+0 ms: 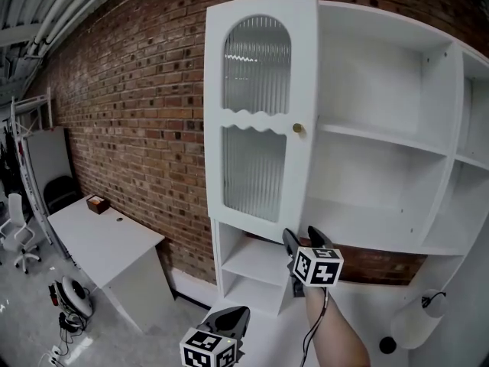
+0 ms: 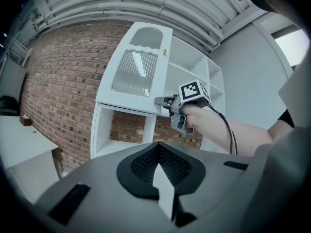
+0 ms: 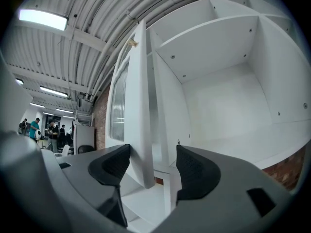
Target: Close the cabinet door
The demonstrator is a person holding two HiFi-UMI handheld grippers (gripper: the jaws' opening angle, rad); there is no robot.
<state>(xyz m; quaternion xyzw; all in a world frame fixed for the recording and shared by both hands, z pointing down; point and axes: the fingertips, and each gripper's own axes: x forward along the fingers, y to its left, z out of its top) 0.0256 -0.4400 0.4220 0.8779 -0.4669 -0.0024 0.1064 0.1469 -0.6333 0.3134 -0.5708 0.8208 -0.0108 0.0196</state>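
right gripper (image 3: 151, 166) wide open, cabinet door (image 3: 138, 110) edge upright between jaws, not clamped; left gripper (image 2: 159, 154) closed, empty, farther back

Industrial-style office: bare brick wall (image 1: 137, 128), ceiling pipes (image 3: 146, 8), desk (image 1: 99, 239), swivel chair (image 1: 17, 232)

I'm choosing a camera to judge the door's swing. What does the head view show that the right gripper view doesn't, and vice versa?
Head view only: the white desk and the left gripper. Right gripper view only: ceiling lights, and the edge of the cabinet door between the open jaws of the right gripper. Both: that door and the shelves.
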